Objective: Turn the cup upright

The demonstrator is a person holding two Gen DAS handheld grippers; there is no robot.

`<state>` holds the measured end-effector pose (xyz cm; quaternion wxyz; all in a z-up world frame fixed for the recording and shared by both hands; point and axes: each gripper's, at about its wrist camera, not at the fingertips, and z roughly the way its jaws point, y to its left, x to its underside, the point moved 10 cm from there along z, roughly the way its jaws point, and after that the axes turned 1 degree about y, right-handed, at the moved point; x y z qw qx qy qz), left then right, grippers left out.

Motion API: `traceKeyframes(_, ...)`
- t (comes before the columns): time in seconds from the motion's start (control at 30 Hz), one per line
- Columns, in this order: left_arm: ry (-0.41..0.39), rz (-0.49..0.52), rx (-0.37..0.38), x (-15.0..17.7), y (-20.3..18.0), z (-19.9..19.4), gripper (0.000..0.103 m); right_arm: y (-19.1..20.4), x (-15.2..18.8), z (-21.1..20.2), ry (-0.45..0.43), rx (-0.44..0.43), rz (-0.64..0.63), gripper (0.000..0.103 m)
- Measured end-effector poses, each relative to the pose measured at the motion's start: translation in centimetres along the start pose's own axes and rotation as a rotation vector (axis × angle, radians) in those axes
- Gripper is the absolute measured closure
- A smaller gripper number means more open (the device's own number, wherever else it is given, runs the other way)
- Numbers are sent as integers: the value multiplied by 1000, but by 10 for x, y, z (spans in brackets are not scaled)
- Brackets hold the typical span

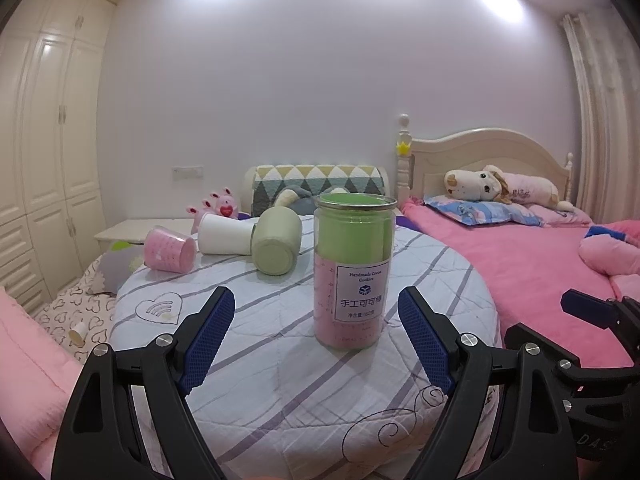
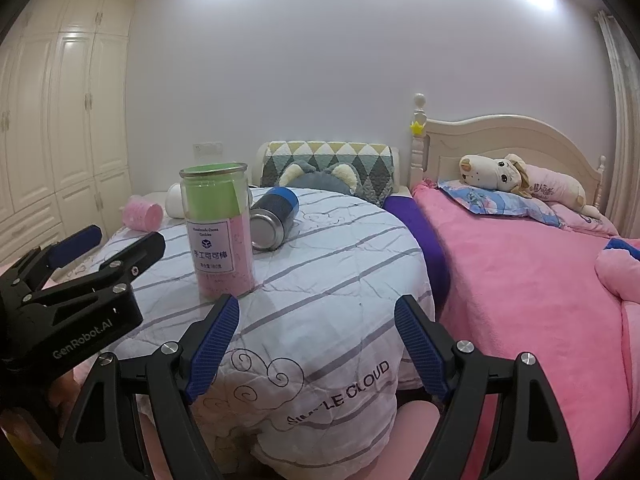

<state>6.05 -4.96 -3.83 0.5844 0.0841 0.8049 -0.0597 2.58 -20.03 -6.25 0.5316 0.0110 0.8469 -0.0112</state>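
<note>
Green cup on side — base twd cam, prob.

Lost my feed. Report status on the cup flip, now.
Left hand-held gripper open, empty, facing the upright clear jar. Right hand-held gripper open, empty. Pink cup, white cup, green cup all on their sides behind it.

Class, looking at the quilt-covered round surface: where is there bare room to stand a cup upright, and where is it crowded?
Free: the striped quilt right of the clear jar, toward the pink bed, and the near edge. Crowded: the far left, where the pink cup, white cup and green cup lie bunched.
</note>
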Motion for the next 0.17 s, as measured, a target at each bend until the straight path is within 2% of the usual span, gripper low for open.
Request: traceKeyframes(0.17,8,-6,1,1,1,2,15,1,1,1,6,-3,-3,21)
